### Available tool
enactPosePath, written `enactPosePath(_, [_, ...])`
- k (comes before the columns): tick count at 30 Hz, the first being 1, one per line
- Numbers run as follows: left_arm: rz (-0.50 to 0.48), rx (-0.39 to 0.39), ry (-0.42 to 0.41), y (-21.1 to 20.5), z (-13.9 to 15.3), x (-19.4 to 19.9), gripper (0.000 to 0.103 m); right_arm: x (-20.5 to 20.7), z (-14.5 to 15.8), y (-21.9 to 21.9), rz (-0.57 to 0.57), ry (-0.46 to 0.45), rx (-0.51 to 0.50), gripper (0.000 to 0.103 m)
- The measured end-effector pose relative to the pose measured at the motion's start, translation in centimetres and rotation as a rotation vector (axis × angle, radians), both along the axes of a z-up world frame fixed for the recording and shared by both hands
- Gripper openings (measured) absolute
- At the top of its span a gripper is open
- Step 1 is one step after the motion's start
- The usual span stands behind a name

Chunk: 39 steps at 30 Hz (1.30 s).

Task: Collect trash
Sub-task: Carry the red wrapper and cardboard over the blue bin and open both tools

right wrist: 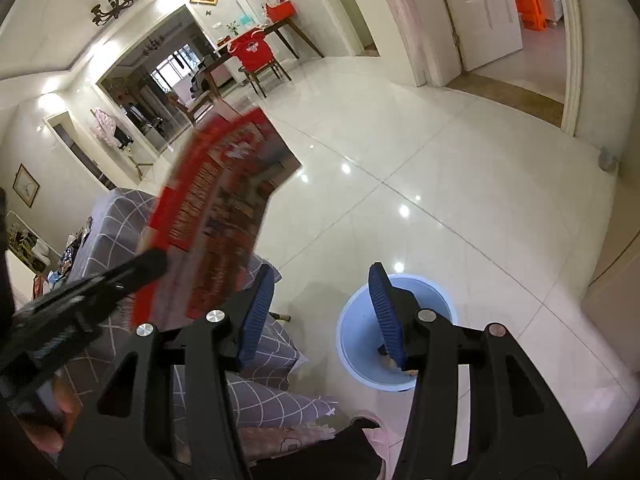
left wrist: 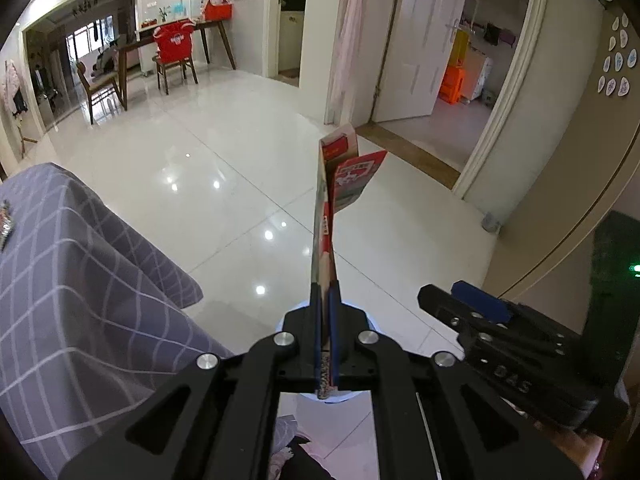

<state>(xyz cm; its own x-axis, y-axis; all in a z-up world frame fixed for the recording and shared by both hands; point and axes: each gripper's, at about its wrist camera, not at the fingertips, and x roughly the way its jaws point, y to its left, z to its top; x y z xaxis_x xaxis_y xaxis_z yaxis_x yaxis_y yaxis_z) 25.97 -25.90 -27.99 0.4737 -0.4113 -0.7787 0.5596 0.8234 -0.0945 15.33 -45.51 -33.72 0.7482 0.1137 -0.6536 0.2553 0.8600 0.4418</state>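
The left hand-held gripper (left wrist: 325, 300) has its blue pads pressed together on a flattened red carton (left wrist: 325, 216), pinching its lower edge so the carton stands edge-on and points away over the floor. In the right wrist view the same carton (right wrist: 216, 216) shows its broad red printed face (blurred, so the print cannot be read), with the left hand-held gripper (right wrist: 154, 260) at its lower corner. The right hand-held gripper (right wrist: 320, 312) is spread wide with nothing between its fingers. Just beyond and below its right finger stands a light blue bin (right wrist: 356, 344) on the glossy white tiled floor (right wrist: 460, 208), with some scraps inside. Beside the bin, to the left, hangs the grey checked cloth of the table (right wrist: 264, 396). Farther off are a wooden chair draped in red (left wrist: 175, 46) and an open white door (left wrist: 416, 40).
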Motion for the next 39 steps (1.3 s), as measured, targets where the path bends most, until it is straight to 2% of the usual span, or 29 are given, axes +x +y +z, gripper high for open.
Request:
enactPosePath(15, [-0.052, 0.023, 0.063, -3.1, -2.7, 0.7, 0.004, -0.5, 0.4, -2.0, -0.098, -0.055, 0.005, 0.056])
enactPosePath(19, [-0.053, 0.008, 0.083, -3.8, -3.0, 1.2, 0.009, -0.6, 0.3, -2.4, -0.118, -0.059, 0.010, 0.056])
enactPosePath(20, [-0.056, 0.000, 0.095, -4.0, -3.2, 1.3, 0.017, -0.6, 0.2, -2.5, -0.123, -0.056, 0.011, 0.056])
enactPosePath(21, [-0.046, 0.019, 0.104, -4.2, -3.5, 1.6, 0.050, -0.7, 0.1, -2.7, -0.125, -0.055, 0.013, 0.056])
enactPosePath(22, [-0.027, 0.039, 0.099, -4.3, -3.7, 1.7, 0.074, -0.7, 0.0, -2.7, -0.126, -0.053, 0.014, 0.056])
enactPosePath(29, [-0.008, 0.019, 0.063, -3.9, -2.1, 0.8, 0.074, -0.7, 0.1, -2.5, -0.124, -0.040, 0.020, 0.056])
enactPosePath(36, [0.029, -0.002, 0.025, -2.1, 1.2, -0.4, 0.074, -1.3, 2.9, -1.2, -0.109, -0.070, 0.004, 0.058])
enactPosePath(39, [0.059, 0.005, -0.022, -0.5, 3.8, -1.4, 0.074, -1.5, 4.8, 0.3, -0.082, -0.094, 0.003, 0.058])
